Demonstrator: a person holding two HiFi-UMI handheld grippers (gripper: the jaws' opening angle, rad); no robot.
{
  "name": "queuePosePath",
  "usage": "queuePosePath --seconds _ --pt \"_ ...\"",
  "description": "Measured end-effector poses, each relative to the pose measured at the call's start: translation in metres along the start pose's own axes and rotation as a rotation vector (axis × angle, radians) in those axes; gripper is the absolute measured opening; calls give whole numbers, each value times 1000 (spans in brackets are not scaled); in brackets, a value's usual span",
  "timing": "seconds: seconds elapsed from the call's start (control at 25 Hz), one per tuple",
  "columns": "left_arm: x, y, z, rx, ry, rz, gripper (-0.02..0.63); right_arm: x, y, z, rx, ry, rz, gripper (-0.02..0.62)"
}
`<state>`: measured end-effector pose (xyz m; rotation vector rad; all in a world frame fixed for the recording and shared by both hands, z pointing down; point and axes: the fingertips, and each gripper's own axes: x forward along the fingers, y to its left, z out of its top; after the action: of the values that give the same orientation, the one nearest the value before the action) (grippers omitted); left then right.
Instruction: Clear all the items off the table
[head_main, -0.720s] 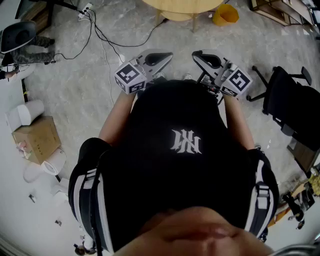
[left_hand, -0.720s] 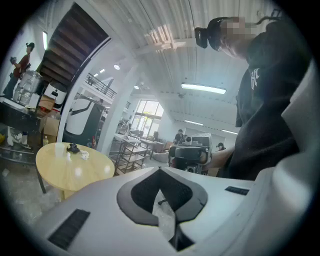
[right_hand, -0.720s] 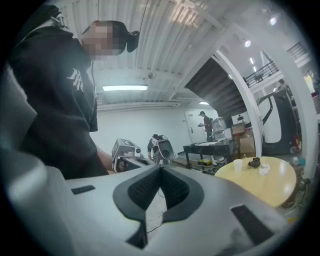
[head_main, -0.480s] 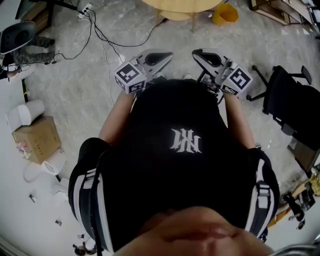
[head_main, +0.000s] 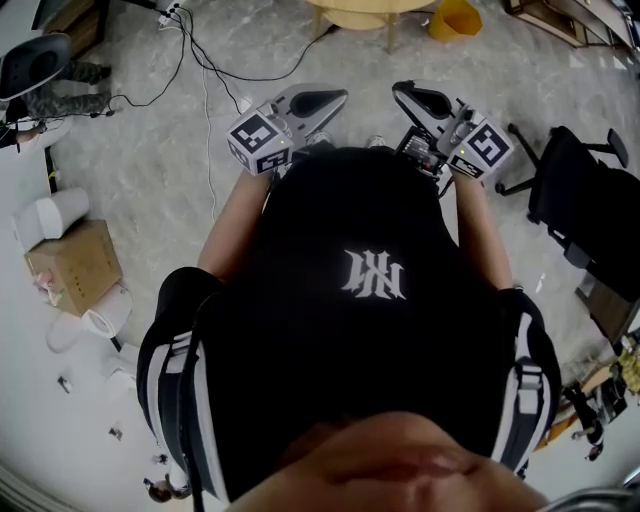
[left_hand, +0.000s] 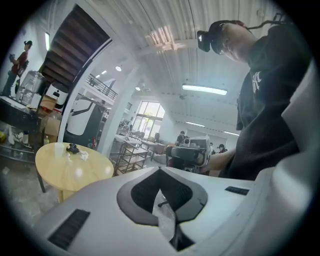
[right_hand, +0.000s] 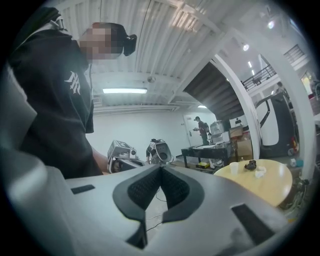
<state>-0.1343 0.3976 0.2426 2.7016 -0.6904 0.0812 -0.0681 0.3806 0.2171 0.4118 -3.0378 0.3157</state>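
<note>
The round yellow table (head_main: 365, 12) stands ahead on the floor, just past both grippers. In the right gripper view the table (right_hand: 272, 182) carries a white cup (right_hand: 234, 168), a dark object (right_hand: 250, 164) and a crumpled white scrap (right_hand: 259, 173). The left gripper view shows the same table (left_hand: 65, 172) with the dark object (left_hand: 73, 148) and the scrap (left_hand: 83, 155). I hold my left gripper (head_main: 312, 104) at chest height, shut on a thin translucent scrap (left_hand: 164, 216). My right gripper (head_main: 424, 100) is level with it, shut and empty; its pads (right_hand: 170, 187) meet.
A yellow bin (head_main: 455, 20) sits right of the table. A black office chair (head_main: 580, 200) stands at the right. Cables (head_main: 200, 70) run over the floor at the left. A cardboard box (head_main: 72, 265) and white rolls (head_main: 55, 220) lie far left.
Both grippers sit slightly higher and a little further apart in the head view, and the table has slid toward the top edge. Jaws unchanged.
</note>
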Motion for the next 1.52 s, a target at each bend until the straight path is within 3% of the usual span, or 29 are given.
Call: queuePosePath --seconds 0.52,0.92,1.52 --pt "36 -5 10 34 -3 53 12 -44 -21 10 -1 -62 14 3" --pt "71 -21 8 10 1 93 12 -81 -38 12 7 -101 46 3" --pt "68 10 18 5 -11 104 12 -63 -57 17 0 -74 54 3"
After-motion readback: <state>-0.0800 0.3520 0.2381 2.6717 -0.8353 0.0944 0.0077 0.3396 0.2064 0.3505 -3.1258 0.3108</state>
